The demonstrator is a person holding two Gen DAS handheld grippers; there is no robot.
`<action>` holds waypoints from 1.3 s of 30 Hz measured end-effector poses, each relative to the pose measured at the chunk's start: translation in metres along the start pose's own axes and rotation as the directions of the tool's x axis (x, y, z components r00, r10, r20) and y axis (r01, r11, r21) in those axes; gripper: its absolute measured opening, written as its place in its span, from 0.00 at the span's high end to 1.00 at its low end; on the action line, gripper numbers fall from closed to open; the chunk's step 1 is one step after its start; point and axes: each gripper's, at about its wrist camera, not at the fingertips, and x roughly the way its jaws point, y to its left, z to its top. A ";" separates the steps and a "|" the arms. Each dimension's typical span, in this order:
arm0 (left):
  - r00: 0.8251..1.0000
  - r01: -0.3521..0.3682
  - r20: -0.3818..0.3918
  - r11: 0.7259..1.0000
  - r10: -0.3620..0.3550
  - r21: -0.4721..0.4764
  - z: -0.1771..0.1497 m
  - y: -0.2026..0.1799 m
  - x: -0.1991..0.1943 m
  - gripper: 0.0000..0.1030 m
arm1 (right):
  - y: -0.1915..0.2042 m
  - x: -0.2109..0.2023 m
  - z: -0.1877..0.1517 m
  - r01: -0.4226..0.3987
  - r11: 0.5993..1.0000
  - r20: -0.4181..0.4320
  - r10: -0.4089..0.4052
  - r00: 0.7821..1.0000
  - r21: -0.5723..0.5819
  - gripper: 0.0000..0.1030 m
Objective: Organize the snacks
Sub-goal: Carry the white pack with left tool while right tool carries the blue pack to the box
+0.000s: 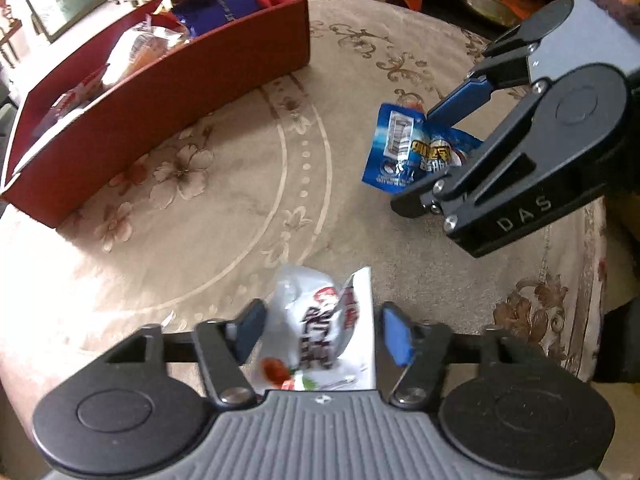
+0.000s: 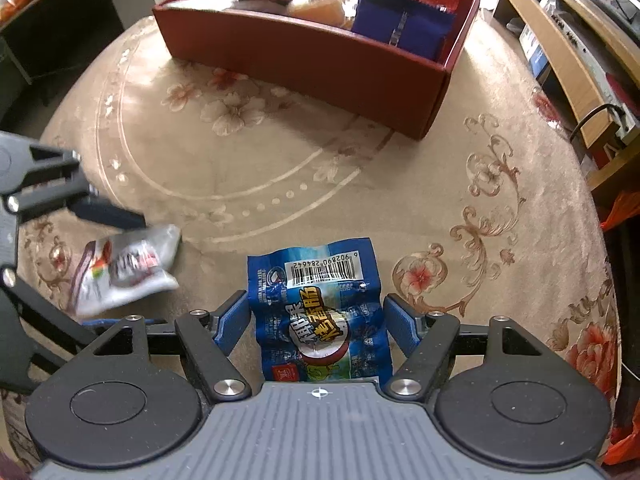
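Between the left gripper's (image 1: pixel 320 330) blue pads sits a white snack packet (image 1: pixel 320 328) — whether they pinch it I cannot tell. Right gripper (image 2: pixel 316 322) straddles a blue packet (image 2: pixel 320 308) — jaws parted, beyond them the red box (image 2: pixel 320 60).

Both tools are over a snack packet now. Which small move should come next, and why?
Probably close the right tool on the blue packet: the packet lies between its open fingers, seemingly untouched, while the red box already holds other snacks. The left tool straddles the white packet.
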 end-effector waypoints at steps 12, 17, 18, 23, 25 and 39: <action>0.996 -0.017 0.085 0.984 0.033 -0.180 -0.010 0.004 -0.021 0.51 | 0.006 -0.035 -0.001 0.016 0.998 0.098 -0.022 0.995 0.060 0.25; 0.988 -0.038 0.137 0.968 0.074 -0.248 -0.007 0.013 -0.031 0.51 | 0.002 -0.047 -0.002 0.020 0.993 0.132 -0.035 0.991 0.118 0.25; 0.986 -0.038 0.144 0.964 0.078 -0.262 -0.006 0.016 -0.033 0.51 | 0.002 -0.048 -0.002 0.025 0.992 0.136 -0.042 0.990 0.124 0.25; 0.976 -0.061 0.181 0.946 0.124 -0.320 -0.003 0.028 -0.043 0.51 | 0.005 -0.049 -0.001 0.047 0.989 0.143 -0.067 0.987 0.139 0.25; 0.970 -0.065 0.197 0.937 0.140 -0.342 0.000 0.033 -0.047 0.51 | 0.006 -0.050 0.000 0.055 0.989 0.147 -0.075 0.986 0.139 0.25; 0.940 -0.090 0.256 0.887 0.227 -0.454 0.012 0.056 -0.067 0.51 | 0.015 -0.058 0.016 0.083 0.980 0.197 -0.118 0.973 0.178 0.25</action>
